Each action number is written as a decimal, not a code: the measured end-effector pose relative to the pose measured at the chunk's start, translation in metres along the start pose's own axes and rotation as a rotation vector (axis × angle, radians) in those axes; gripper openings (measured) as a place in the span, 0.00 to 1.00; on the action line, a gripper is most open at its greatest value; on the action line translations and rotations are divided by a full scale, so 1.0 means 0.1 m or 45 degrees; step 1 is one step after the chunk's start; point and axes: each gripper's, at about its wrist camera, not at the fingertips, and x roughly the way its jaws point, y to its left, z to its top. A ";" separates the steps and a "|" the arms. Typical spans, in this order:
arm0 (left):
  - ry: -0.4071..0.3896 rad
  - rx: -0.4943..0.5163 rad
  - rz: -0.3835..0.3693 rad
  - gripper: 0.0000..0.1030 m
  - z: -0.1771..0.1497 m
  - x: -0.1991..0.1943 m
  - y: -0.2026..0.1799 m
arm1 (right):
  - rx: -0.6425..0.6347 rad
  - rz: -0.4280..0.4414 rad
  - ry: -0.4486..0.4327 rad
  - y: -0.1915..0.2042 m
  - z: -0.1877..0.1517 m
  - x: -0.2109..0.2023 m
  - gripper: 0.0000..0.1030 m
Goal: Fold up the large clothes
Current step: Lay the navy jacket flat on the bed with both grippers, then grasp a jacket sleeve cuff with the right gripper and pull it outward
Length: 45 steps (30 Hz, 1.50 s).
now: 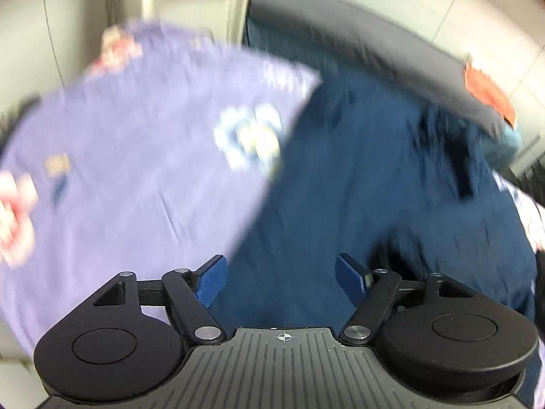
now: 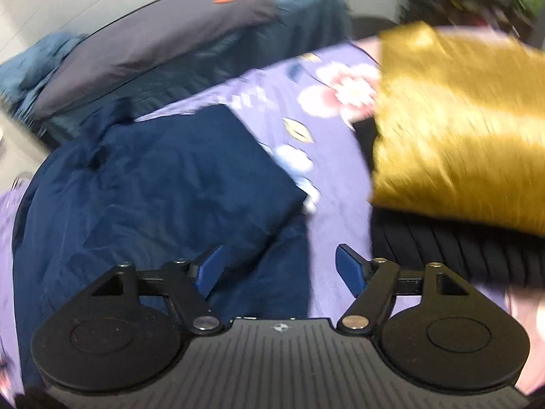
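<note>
1. Right wrist view: navy garment [image 2: 143, 184] lies rumpled on the purple flowered bedsheet [image 2: 327, 156], beside a gold cushion [image 2: 460, 129].
2. Right gripper [image 2: 281, 269] is wide open, holding nothing.
3. Left gripper [image 1: 281, 272] is wide open too, empty, above the sheet's edge.

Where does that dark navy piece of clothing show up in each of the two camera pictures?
Left wrist view: the navy garment fills the centre and right, beyond the open left gripper.
Right wrist view: the navy garment fills the left and centre, partly ahead of the open right gripper.
Shared landmark: the lilac flowered sheet under it, on its left in the left view and on its right in the right view.
</note>
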 end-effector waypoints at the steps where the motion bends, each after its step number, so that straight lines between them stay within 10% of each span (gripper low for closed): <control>1: -0.026 0.023 0.023 1.00 0.10 -0.04 0.00 | -0.047 0.016 -0.014 0.06 0.01 -0.05 0.81; 18: 0.104 -0.017 -0.019 1.00 -0.18 0.33 -0.11 | -0.557 0.280 0.121 1.89 -0.38 0.10 0.85; 31: 0.097 0.013 0.040 1.00 -0.13 0.27 0.27 | -1.135 0.260 0.113 3.06 -1.11 0.64 0.87; 33: 0.100 0.025 0.023 1.00 -0.13 0.27 0.20 | -1.164 0.213 0.167 3.11 -1.23 0.81 0.78; 37: 0.097 0.055 -0.020 1.00 -0.14 0.28 0.01 | -1.147 0.154 0.183 2.95 -1.20 1.03 0.22; 45: 0.112 0.133 -0.052 1.00 -0.16 0.34 -0.38 | -0.749 0.188 -0.123 2.06 -0.08 0.34 0.16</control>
